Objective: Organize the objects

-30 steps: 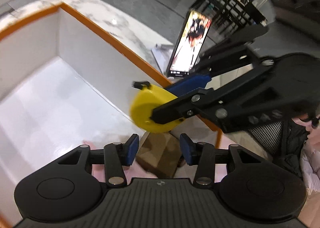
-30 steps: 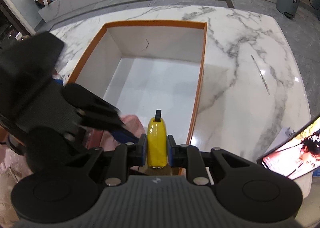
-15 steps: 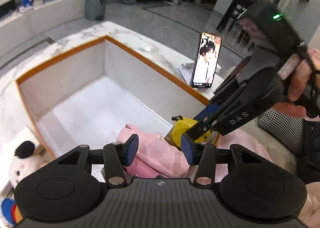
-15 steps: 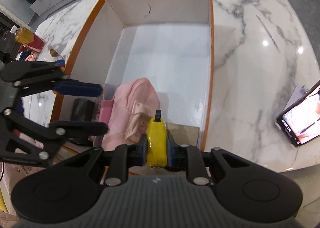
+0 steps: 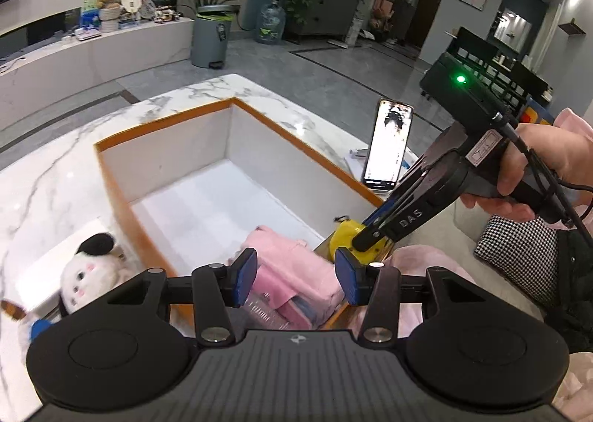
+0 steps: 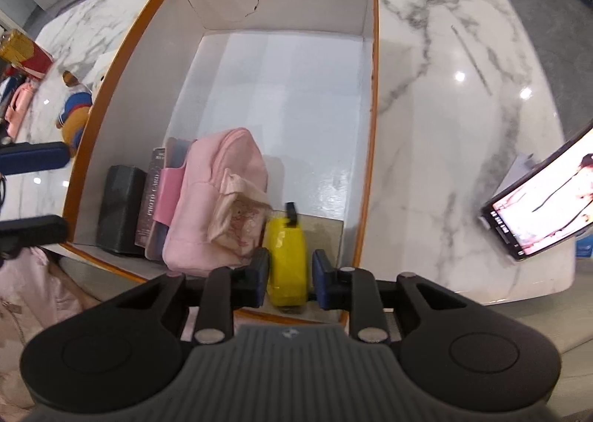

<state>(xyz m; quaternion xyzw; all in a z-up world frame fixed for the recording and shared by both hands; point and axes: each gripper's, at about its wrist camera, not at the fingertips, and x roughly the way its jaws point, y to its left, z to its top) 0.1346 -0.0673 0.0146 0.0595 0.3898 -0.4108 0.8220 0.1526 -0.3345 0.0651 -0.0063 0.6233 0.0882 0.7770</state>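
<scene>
A white box with an orange rim (image 6: 373, 95) sits on the marble table; it also shows in the left wrist view (image 5: 163, 121). Inside its near end lie a pink bag (image 6: 215, 199), a black case (image 6: 118, 210), a photo card book (image 6: 152, 199) and a brown pad (image 6: 322, 233). A yellow tape measure (image 6: 287, 259) stands on the brown pad between the right gripper's (image 6: 290, 279) blue pads, with small gaps on both sides. It shows in the left wrist view (image 5: 346, 238) too. My left gripper (image 5: 294, 281) is open and empty above the box's near edge.
A phone (image 6: 545, 214) with a lit screen stands on the table right of the box, over some papers. A white plush toy (image 5: 89, 273) and another plush (image 6: 74, 106) lie left of the box. A pink garment lies at the table's near edge.
My right gripper lowered the tape measure into the box's near right corner and its jaws have parted from it. My left gripper rose and pulled back from the box.
</scene>
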